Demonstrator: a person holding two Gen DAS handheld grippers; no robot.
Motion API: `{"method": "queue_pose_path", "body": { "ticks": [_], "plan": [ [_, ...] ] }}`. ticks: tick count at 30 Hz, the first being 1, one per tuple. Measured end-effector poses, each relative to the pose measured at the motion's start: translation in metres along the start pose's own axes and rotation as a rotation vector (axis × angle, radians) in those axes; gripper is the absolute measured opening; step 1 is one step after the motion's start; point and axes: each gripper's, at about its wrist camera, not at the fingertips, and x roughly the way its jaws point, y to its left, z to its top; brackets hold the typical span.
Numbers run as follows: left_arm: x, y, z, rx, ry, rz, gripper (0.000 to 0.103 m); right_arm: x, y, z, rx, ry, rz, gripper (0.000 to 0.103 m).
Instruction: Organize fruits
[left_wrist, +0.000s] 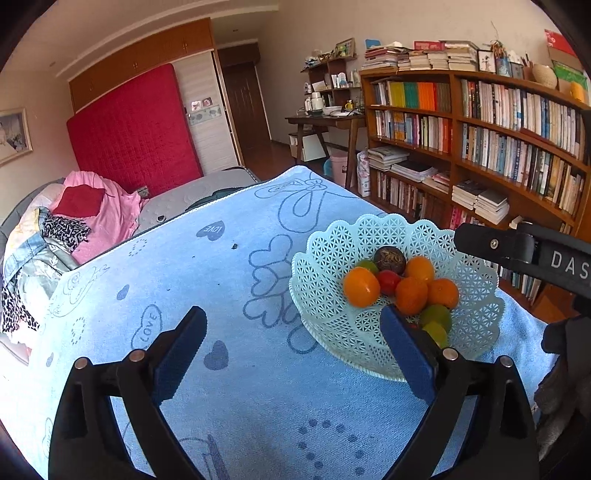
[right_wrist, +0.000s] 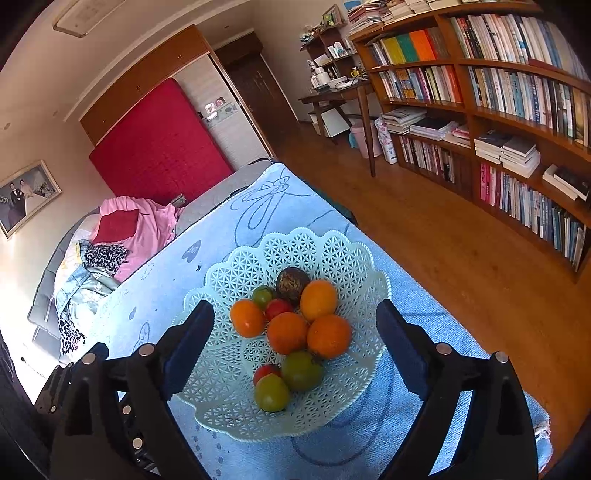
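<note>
Jaws wide (both empty), basket (right_wrist: 332, 254) upright.

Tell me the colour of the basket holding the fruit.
Pale mint green basket, lattice-patterned; clearest in the right wrist view.

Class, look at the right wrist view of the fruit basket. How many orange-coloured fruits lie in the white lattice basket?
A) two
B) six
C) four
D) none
C: four orange fruits sit clustered in the middle of the lattice basket, with green, red and one dark brown fruit around them.
</note>
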Motion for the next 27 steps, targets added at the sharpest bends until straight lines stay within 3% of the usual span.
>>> {"method": "queue_pose_path", "body": {
  "ticks": [11, 27],
  "plan": [
    [-0.01, -0.001, -0.004, 0.024, -0.016, 0.028, 0.095, -0.015, 0.005, -0.001, -0.037, -0.022, -0.005, 0.095],
    [-0.012, -0.007, -0.008, 0.025, 0.011, 0.074, 0.098, -0.024, 0.002, -0.044, -0.235, 0.032, -0.032, 0.096]
  ]
}}
